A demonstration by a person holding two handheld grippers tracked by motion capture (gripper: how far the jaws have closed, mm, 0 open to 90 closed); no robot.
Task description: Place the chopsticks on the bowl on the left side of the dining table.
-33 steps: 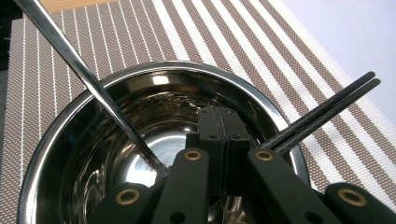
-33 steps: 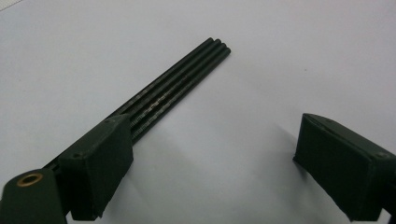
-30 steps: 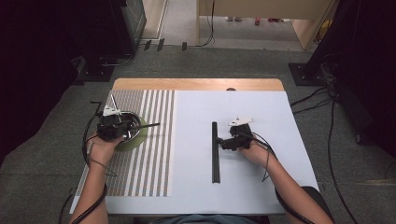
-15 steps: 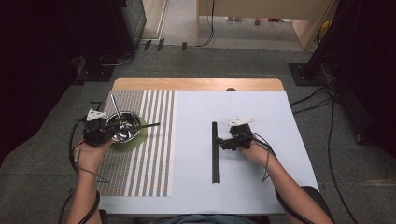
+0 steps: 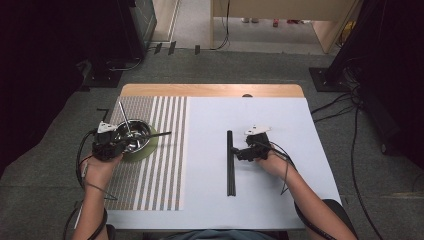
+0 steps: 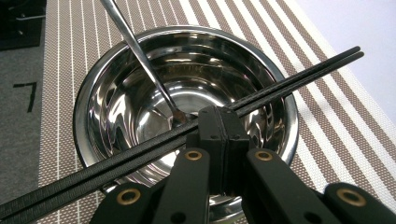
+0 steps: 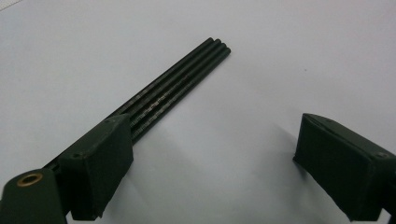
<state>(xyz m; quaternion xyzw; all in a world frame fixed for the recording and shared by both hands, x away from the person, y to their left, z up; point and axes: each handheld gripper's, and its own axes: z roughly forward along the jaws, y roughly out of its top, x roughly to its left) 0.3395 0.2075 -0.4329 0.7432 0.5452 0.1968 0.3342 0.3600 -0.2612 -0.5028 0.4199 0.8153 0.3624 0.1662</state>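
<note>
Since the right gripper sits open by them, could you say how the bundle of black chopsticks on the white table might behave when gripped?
The chopsticks look thin, straight and stiff, so probably light. As loose sticks lying side by side, they may scatter or roll apart between the right gripper pads.

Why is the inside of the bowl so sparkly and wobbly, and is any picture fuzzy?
In the left gripper view, the steel bowl mirrors the lights, so bright glare and bent reflections ripple inside it, and the spoon shines too. In the right gripper view, the near jaws look soft and blurry. In the high view, the room's edges are dark.
</note>
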